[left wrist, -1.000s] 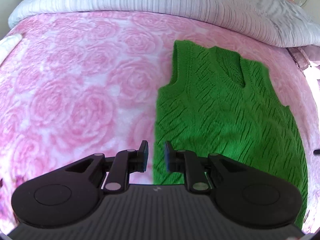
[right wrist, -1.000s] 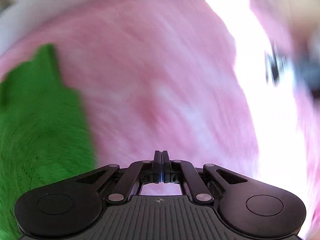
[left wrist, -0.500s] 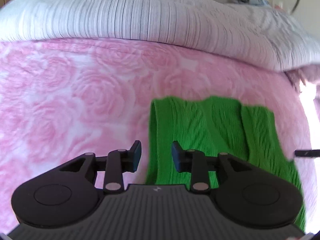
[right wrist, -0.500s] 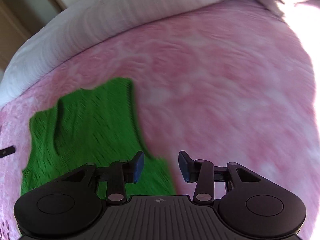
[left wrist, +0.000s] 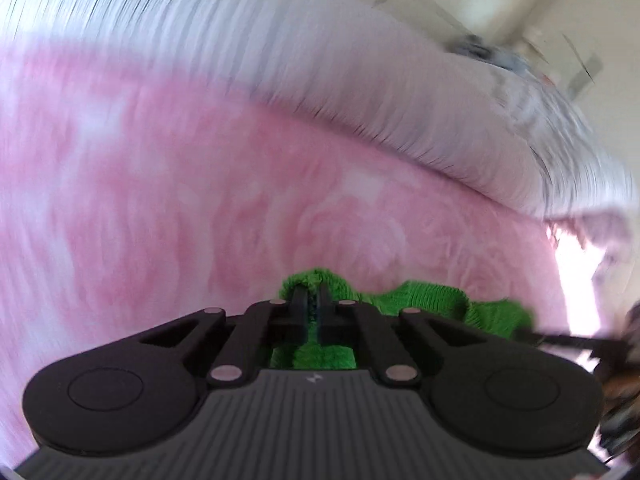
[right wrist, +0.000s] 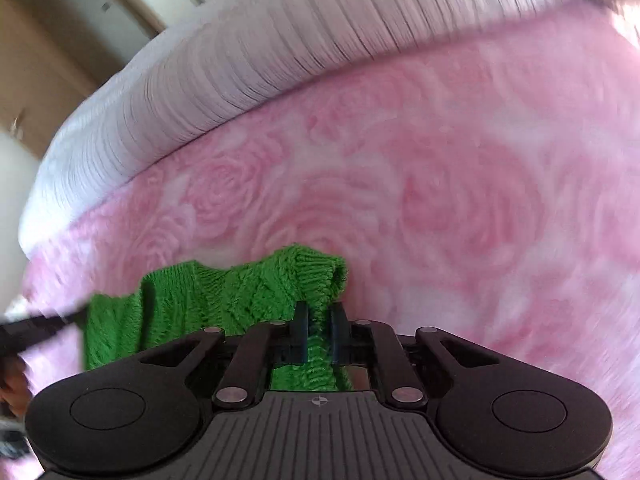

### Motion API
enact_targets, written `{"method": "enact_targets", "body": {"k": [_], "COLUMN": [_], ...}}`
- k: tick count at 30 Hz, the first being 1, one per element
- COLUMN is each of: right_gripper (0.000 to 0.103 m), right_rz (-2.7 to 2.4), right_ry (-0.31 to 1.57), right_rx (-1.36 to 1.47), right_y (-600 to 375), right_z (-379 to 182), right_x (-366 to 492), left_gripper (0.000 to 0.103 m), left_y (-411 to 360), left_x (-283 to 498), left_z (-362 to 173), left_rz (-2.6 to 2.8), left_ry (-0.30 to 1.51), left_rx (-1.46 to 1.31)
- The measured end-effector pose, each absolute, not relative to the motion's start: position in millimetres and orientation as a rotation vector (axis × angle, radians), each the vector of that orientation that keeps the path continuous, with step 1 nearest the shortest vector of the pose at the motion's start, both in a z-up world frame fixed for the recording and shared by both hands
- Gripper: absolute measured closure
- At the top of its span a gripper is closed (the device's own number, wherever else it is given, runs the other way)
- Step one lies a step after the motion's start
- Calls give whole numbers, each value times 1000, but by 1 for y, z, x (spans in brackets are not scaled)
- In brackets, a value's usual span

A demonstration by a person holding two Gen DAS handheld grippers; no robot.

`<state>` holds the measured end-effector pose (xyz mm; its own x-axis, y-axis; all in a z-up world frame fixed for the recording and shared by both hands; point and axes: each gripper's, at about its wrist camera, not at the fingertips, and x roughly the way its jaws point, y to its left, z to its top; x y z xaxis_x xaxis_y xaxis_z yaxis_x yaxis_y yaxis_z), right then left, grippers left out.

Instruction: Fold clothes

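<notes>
A bedroom in a home: a pink rose-patterned blanket point(right wrist: 440, 184) fills the frame, a white ribbed duvet point(right wrist: 224, 64) bunched along the top.

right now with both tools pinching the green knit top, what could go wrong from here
1. Each tool grips only a small bite of the green knit top: the left tool and the right tool have just closed on its upper edge, so the stretchy knit could slip out as it is lifted.
2. The pink rose blanket looks plush; the top may drag and bunch instead of folding flat.
3. Both views are motion-blurred, so the fold line may land crooked.
</notes>
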<state>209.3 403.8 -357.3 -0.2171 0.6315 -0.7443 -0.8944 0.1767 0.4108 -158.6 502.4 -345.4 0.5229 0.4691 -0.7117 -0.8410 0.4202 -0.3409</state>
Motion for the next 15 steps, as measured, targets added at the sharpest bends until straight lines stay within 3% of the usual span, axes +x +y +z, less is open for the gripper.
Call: {"method": "enact_targets", "body": {"k": [3,6,8,9,10,15], "right_gripper": [95,91,86,69,60,60], "right_rz": [1436,1296,1286,1273,1265,1292], "right_ry": [971,1045,1053,1039,1008,875], "right_rx": [-311,-454,-446,-465,-486,-576], "right_y": [400,420,421,420,413,362], "right_z": [-345,-375,-375,-367,-359,-323], "right_x": [214,220,224,225,223,202], "left_gripper": [101,99,98,97,97,97], "left_y": [495,504,504,503,502,464], "left_x": [-135,-110,-109,-113,-118,-136], "left_z": [-341,-370,-367,-360,-352,-319], "left_rz": [906,919,955,961,967,958], "left_ry": [661,856,824,791,757,664], "left_rx": [-490,-417,-437,-469,-501,-533]}}
